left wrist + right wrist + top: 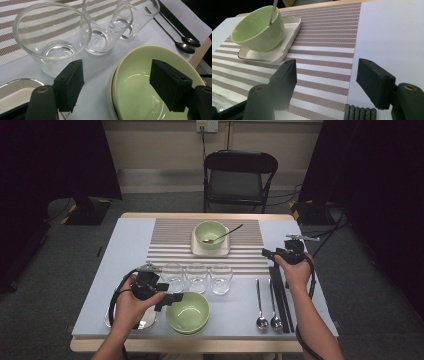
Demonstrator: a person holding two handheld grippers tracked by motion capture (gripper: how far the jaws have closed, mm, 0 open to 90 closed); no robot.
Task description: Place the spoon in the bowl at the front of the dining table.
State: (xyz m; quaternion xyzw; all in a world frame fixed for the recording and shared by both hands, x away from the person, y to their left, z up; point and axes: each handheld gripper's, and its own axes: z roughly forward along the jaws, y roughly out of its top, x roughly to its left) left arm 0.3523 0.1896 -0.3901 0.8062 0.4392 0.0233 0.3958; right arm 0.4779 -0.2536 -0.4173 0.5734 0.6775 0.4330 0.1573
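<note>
Straddling bowl rim, left claw gaping.

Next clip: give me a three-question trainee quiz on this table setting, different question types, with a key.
1. How many glasses stand in the row in front of the near green bowl?
2. True or false: the left gripper has its jaws open at the near bowl's rim.
3. What lies in the far green bowl? A) chopsticks B) a spoon C) nothing

Key: 1) three; 2) true; 3) B. The right gripper is open above the striped mat.
</note>
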